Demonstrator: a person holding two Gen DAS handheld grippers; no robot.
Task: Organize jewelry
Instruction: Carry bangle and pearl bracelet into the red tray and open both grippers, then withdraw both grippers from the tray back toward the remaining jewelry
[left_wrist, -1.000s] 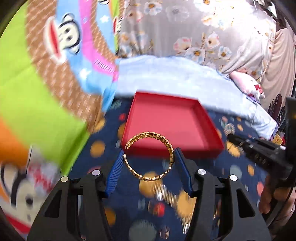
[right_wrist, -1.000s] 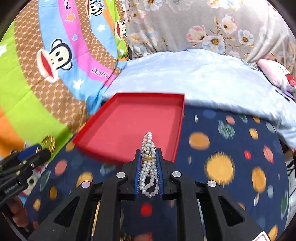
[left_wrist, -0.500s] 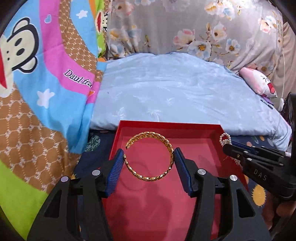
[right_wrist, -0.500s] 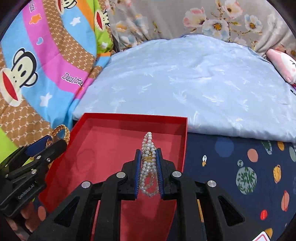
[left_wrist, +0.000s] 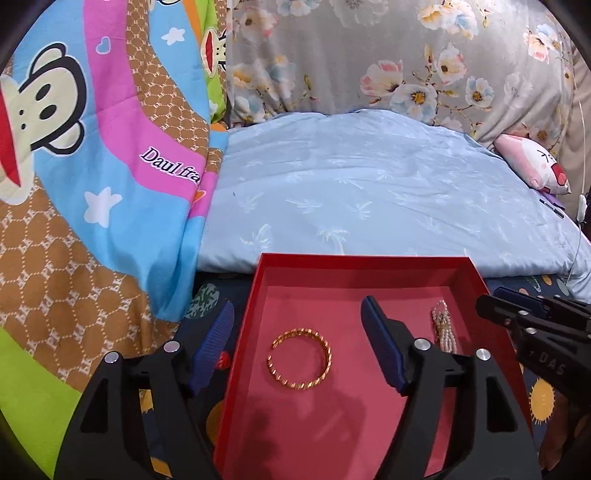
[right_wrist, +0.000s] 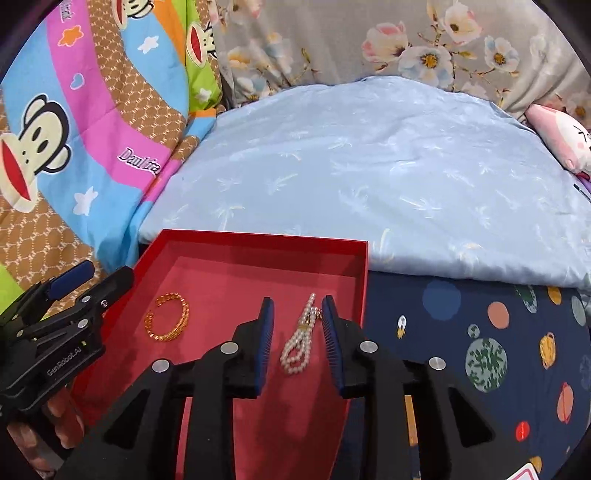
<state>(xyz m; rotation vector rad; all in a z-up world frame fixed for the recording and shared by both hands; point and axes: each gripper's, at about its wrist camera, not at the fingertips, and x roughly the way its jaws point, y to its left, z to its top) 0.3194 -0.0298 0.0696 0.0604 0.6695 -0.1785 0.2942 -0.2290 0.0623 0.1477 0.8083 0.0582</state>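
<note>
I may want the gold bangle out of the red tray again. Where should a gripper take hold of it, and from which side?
The gold bangle lies flat on the floor of the red tray, apart from the pearl bracelet. Probably come straight down from above with the left gripper, already open around it, and close across the ring's outer rim, away from its open gap at the far left.

A pale blue quilt (left_wrist: 369, 199) lies across the bed, with a cartoon-monkey blanket (left_wrist: 92, 155) to its left and grey floral fabric (left_wrist: 406, 62) behind. A pink plush toy (left_wrist: 532, 168) rests at right. A navy planet-print sheet (right_wrist: 480, 332) spreads in front.
</note>
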